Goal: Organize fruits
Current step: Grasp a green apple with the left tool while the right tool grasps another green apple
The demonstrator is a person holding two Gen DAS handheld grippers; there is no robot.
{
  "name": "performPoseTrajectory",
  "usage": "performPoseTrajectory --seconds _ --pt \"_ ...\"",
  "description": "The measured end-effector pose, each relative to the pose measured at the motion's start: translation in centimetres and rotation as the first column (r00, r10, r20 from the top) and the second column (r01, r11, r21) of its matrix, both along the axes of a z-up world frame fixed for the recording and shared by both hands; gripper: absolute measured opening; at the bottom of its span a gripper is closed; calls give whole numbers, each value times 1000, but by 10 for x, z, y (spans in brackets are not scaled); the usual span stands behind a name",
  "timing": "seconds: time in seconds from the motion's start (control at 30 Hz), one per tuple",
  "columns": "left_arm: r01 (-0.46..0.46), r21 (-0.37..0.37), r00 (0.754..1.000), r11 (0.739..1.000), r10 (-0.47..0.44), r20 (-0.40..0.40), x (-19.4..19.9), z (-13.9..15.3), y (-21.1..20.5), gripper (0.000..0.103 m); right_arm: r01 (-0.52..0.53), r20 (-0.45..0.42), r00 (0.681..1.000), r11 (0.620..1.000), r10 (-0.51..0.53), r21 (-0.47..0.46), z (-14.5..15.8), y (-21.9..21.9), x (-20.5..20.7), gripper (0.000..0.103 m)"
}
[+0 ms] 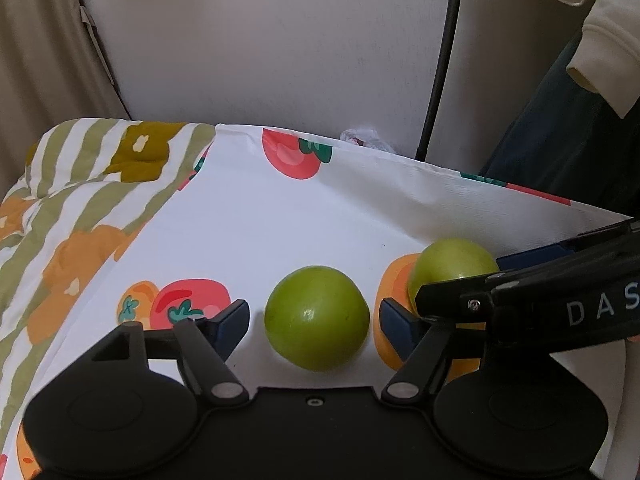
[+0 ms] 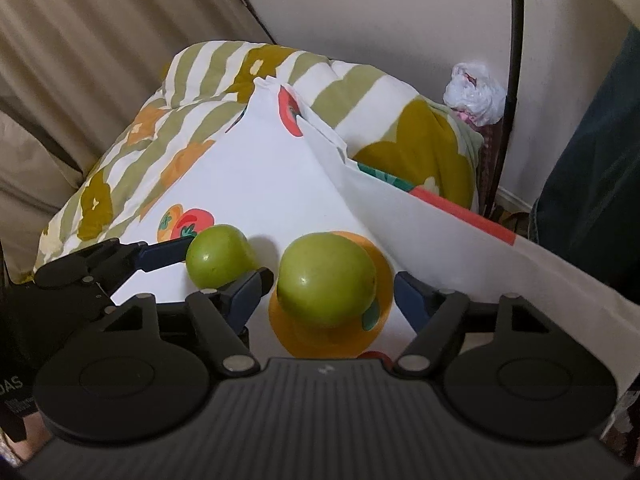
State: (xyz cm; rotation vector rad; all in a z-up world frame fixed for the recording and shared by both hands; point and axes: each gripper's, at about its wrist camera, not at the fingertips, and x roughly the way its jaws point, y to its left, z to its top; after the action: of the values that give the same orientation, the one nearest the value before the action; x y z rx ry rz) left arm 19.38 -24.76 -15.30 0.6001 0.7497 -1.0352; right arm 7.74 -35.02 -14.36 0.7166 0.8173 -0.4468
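Note:
Two green round fruits lie on a white cloth (image 1: 280, 220) printed with red and orange fruit. One green fruit (image 1: 316, 318) sits between the fingers of my left gripper (image 1: 314, 322), with a gap showing on each side, so the jaws are open. The other green fruit (image 2: 326, 280) rests on an orange print between the fingers of my right gripper (image 2: 332, 292); its left pad is close to the fruit and its right pad stands clear, so it is open too. Each wrist view shows the other gripper beside its own fruit: second fruit (image 1: 452, 266), first fruit (image 2: 218, 256).
A quilt (image 1: 80, 208) with green stripes and flowers lies bunched to the left and behind the cloth. A beige curtain (image 2: 100, 40) and a white wall stand behind. A black pole (image 1: 444, 60), a crumpled plastic bag (image 2: 474, 92) and a person's cream sleeve (image 1: 600, 40) are at the right.

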Motion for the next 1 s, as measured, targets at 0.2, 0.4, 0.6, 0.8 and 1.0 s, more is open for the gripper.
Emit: performPoseTrajectory --seconds 0.2,0.4,0.6,0.8,1.0 --pt "7 19 1000 1000 -7 -10 1 -6 -3 60 -9 1 1000 1000 9 2 -2 1 4 85" --pt "-4 27 1000 1000 4 4 0 -5 0 60 -15 7 1000 1000 15 -6 -3 2 7 82" --pt "-45 18 999 999 45 -5 1 -1 11 60 -20 11 1000 999 20 -26 -4 5 10 81" --pt "-93 9 996 996 93 -9 -2 5 24 60 -31 -7 1000 998 31 -57 -6 7 13 73" --pt "-138 -12 990 990 137 -8 -7 14 38 59 -66 -14 998 993 65 -98 -9 13 17 72"
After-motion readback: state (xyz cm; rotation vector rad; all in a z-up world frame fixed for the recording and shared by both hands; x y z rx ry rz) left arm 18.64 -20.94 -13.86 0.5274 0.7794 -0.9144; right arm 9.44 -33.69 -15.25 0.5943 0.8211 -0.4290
